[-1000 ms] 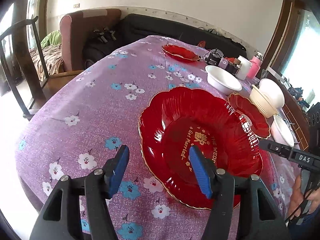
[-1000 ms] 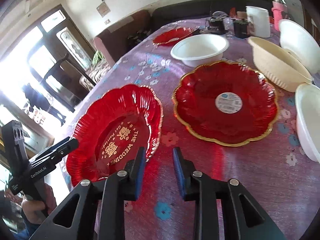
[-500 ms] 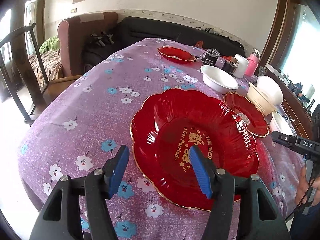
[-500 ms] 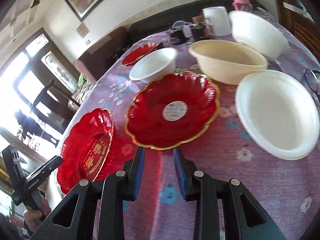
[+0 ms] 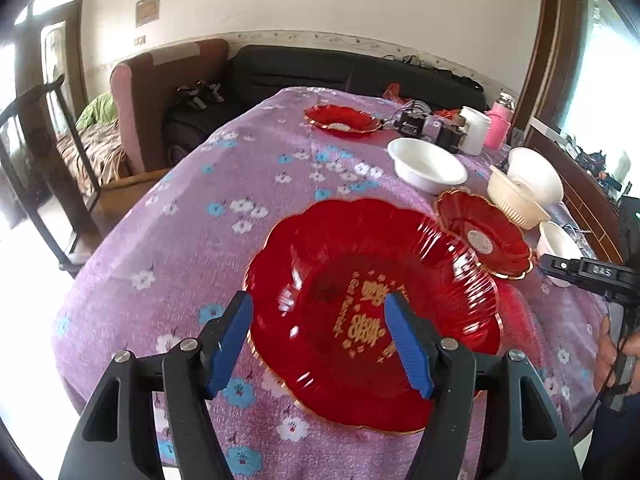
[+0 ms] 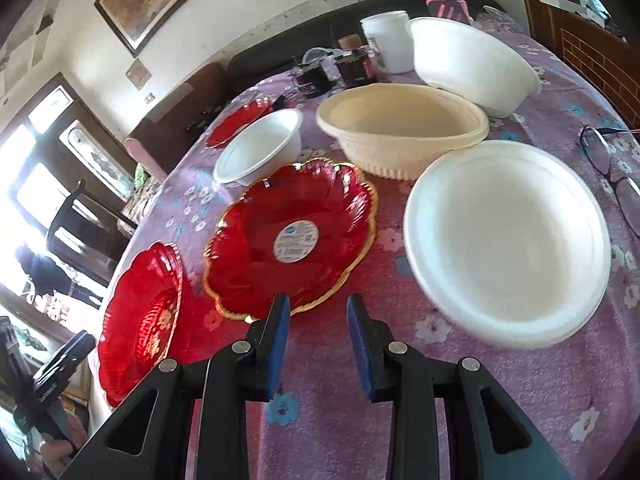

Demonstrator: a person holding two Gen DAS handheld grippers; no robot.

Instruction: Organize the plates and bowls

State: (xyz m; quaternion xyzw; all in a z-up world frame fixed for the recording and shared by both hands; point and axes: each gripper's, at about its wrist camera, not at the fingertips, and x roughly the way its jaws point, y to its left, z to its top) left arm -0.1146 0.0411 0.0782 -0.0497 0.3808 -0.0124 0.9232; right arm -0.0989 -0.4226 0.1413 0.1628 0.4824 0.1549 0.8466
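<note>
A large red plate with gold lettering (image 5: 372, 312) lies on the purple flowered tablecloth (image 5: 192, 232). My left gripper (image 5: 320, 344) is open and empty, hovering over the plate's near left rim. A smaller red plate with a sticker (image 6: 292, 236) lies just beyond my right gripper (image 6: 318, 342), which is open and empty near that plate's front edge. A white bowl (image 6: 508, 240) sits to the right of it, a cream bowl (image 6: 404, 128) behind, and two more white bowls (image 6: 260, 148) (image 6: 472, 56) further back. A third red plate (image 5: 342, 120) is at the far end.
A white cup (image 6: 386, 38), a pink bottle (image 5: 498, 126) and small dark gadgets (image 6: 316, 76) stand at the table's far end. Eyeglasses (image 6: 612, 164) lie at the right edge. A chair (image 5: 44, 160), an armchair (image 5: 156, 100) and a black sofa (image 5: 340, 72) surround the table.
My left gripper has drawn back and up from the large red plate. My right gripper has swung right from the large plate to the sticker plate and white bowls. Both stayed open.
</note>
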